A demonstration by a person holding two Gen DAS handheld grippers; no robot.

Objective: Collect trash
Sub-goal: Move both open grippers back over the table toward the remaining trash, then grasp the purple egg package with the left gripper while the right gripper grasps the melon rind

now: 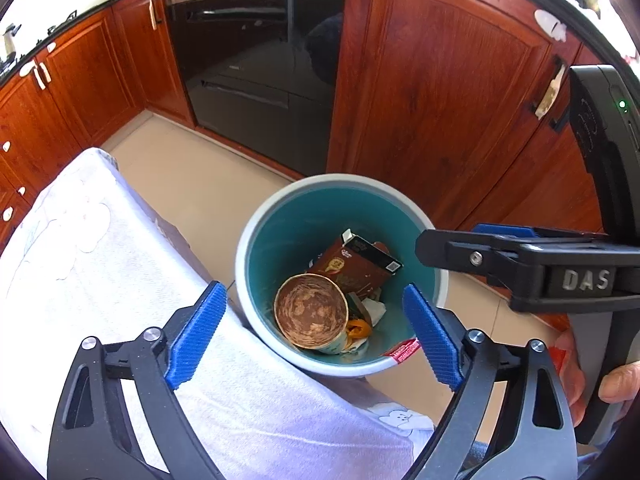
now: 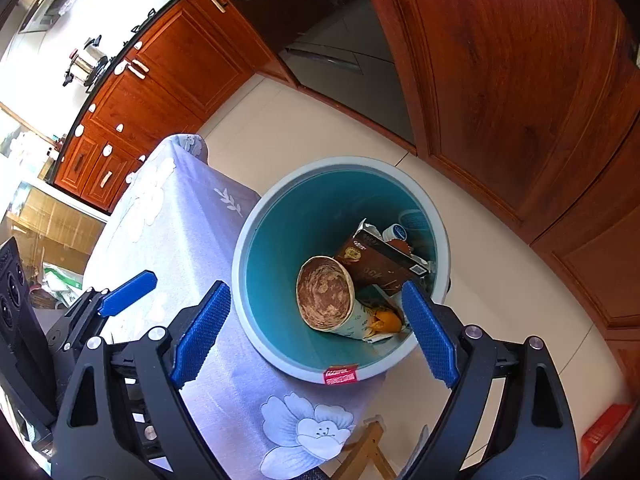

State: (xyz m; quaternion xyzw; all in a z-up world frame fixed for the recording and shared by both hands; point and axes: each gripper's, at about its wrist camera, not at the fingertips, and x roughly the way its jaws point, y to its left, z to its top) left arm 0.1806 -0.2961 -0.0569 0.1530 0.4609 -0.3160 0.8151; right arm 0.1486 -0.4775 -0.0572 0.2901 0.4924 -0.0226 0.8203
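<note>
A grey bin [image 1: 244,248] with a teal inside stands on the floor beside the table; it also shows in the right wrist view [image 2: 240,248]. In it lie a dirty paper cup [image 1: 312,312] [image 2: 326,300], a brown carton [image 1: 356,264] [image 2: 380,264], orange peel [image 1: 358,330] [image 2: 386,320] and crumpled wrappers. My left gripper [image 1: 316,328] is open and empty above the bin. My right gripper [image 2: 316,324] is open and empty above the bin too; it shows from the side in the left wrist view [image 1: 448,246]. The left gripper appears in the right wrist view [image 2: 128,294].
A table with a pale floral cloth [image 1: 100,280] [image 2: 180,220] stands left of the bin. Red-brown wooden cabinets [image 1: 440,100] [image 2: 520,100] and a dark oven [image 1: 256,60] stand behind. Beige floor tiles [image 2: 320,128] surround the bin. A red packet [image 2: 604,428] lies on the floor at right.
</note>
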